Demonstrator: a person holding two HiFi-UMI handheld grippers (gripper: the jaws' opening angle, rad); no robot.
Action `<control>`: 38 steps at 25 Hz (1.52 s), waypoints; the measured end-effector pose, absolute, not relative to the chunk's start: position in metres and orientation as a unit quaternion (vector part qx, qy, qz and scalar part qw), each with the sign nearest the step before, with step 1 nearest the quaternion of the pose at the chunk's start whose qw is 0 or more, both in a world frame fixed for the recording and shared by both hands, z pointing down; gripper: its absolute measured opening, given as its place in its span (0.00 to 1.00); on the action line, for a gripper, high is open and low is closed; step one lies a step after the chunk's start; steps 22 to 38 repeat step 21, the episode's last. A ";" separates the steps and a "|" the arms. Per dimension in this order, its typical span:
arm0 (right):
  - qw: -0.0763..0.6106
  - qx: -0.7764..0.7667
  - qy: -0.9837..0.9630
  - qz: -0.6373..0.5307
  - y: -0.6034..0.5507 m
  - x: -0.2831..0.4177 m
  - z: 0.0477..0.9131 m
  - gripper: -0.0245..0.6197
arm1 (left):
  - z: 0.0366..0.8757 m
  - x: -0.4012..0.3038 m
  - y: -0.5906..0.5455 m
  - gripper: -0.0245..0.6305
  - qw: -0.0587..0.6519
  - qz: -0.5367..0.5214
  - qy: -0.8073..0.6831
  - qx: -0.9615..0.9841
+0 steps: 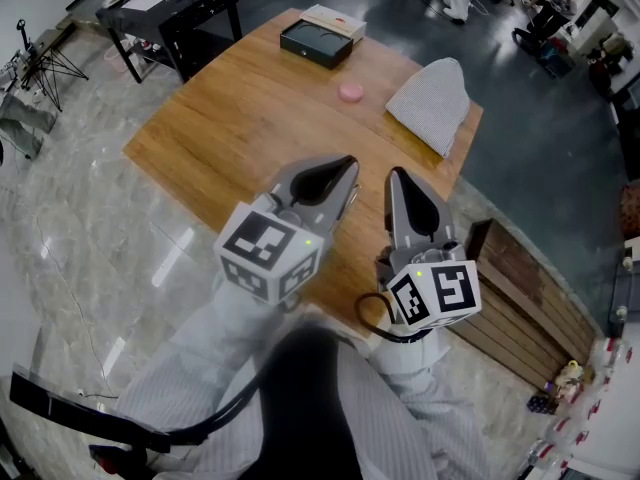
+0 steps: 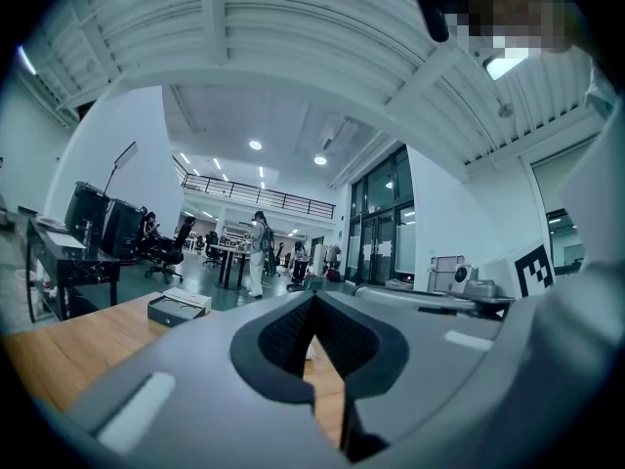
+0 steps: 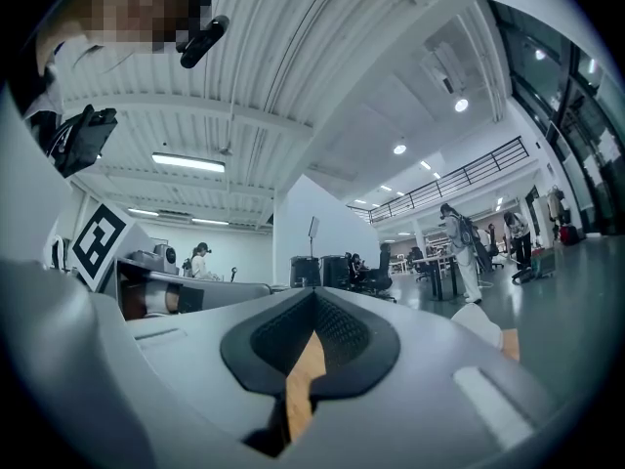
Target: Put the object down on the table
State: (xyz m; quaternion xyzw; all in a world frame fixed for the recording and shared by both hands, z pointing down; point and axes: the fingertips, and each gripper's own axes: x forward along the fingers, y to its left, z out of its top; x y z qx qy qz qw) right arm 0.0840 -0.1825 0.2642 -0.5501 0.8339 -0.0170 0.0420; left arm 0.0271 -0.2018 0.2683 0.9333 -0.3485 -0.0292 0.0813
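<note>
Both grippers hang over the near edge of a wooden table, side by side and pointing away from me. My left gripper is shut with nothing between its pads. My right gripper is shut and empty too. In the left gripper view the jaws meet at the tips, and the right gripper view shows the same. Beyond them on the table lie a small pink round object, a white-grey folded cloth and a dark flat box with a light box behind it.
The dark box shows at the left of the left gripper view, the cloth at the right of the right gripper view. A black desk stands beyond the table's far left corner. A slatted wooden bench lies to my right. People stand far off in the hall.
</note>
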 end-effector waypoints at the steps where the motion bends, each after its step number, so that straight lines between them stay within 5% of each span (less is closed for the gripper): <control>1: 0.042 -0.550 0.834 -0.017 -0.182 0.084 0.264 0.06 | 0.268 0.027 -0.202 0.04 0.081 -0.030 -0.349 0.933; 38: 0.046 -0.552 0.832 -0.022 -0.185 0.088 0.267 0.06 | 0.271 0.030 -0.204 0.04 0.084 -0.026 -0.346 0.934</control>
